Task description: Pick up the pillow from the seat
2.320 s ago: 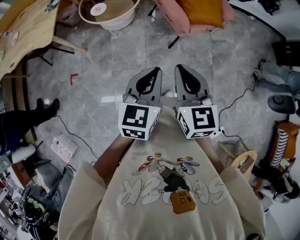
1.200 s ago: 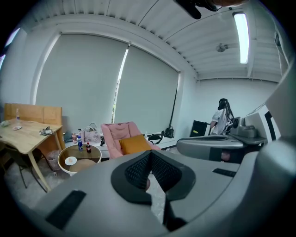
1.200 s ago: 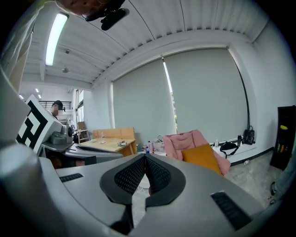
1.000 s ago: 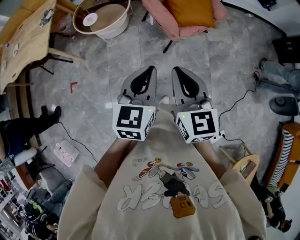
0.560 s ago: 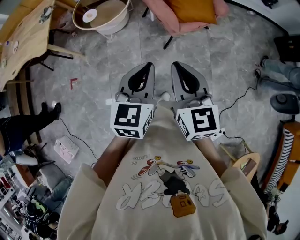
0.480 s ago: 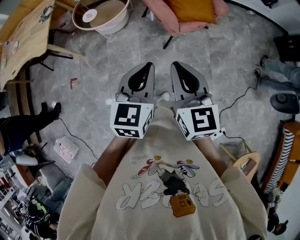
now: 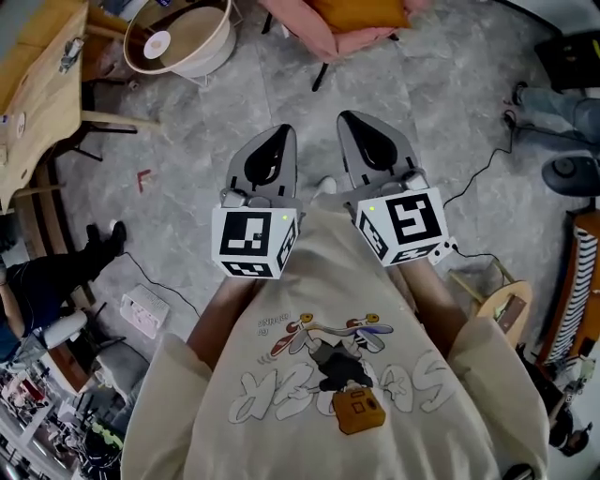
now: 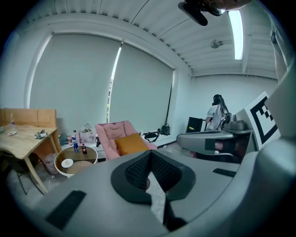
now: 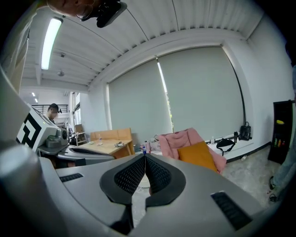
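An orange pillow [image 7: 358,11] lies on the seat of a pink lounge chair [image 7: 317,37] at the top edge of the head view. It also shows in the left gripper view, pillow [image 8: 131,144], and in the right gripper view, pillow [image 9: 199,156]. My left gripper [image 7: 277,131] and right gripper [image 7: 348,118] are held side by side in front of my chest, well short of the chair, pointing toward it. Both are shut with nothing between the jaws.
A round low table [image 7: 178,39] with bottles and a disc stands left of the chair. A wooden desk [image 7: 33,89] is at far left. Cables [image 7: 483,183] trail over the grey tiled floor on the right, near equipment [image 7: 567,173]. A person [image 8: 215,115] stands in the background.
Both grippers have moved forward toward the chair; the chair and pillow have slid up to the top edge of the head view. Jaws stay shut.
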Tool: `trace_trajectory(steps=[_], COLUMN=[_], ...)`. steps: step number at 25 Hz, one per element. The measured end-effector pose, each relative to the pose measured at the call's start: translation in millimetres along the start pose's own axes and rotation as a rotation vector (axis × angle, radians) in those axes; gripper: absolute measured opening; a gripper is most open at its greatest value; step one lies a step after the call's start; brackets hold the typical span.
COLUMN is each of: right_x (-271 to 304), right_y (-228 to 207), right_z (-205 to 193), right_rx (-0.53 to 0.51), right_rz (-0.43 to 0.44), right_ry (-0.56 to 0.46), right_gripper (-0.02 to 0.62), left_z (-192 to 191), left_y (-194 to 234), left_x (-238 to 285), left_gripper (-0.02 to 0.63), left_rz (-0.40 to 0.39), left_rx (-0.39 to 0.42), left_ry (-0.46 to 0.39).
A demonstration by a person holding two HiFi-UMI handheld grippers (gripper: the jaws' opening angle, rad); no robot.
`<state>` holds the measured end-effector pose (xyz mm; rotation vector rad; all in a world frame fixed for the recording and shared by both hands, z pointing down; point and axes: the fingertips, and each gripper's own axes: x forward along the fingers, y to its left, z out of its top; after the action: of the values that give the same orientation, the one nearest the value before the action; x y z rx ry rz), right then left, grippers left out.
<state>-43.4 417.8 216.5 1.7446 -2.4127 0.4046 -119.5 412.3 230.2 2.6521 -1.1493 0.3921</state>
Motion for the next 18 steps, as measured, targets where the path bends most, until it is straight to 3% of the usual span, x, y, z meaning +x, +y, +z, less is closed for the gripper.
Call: trace_trajectory(steps=[10,18], right_x=[31.4,94.9], right_y=[-21.3,-53.1], right_z=[-0.6,10.7], right_rx=[0.044,0.061], right_rz=[-0.063,-0.097], right_ry=[0.015,0.061], right_gripper=[0.02,0.02], left_z=[1.6,18.6], left_y=[22.3,60.0], left_x=[29.7,97.3], left_gripper=[0.004,0.004], left_rz=[-0.018,-0.075], left_rx=[-0.035,-0.058], left_ry=[0.013,0.043])
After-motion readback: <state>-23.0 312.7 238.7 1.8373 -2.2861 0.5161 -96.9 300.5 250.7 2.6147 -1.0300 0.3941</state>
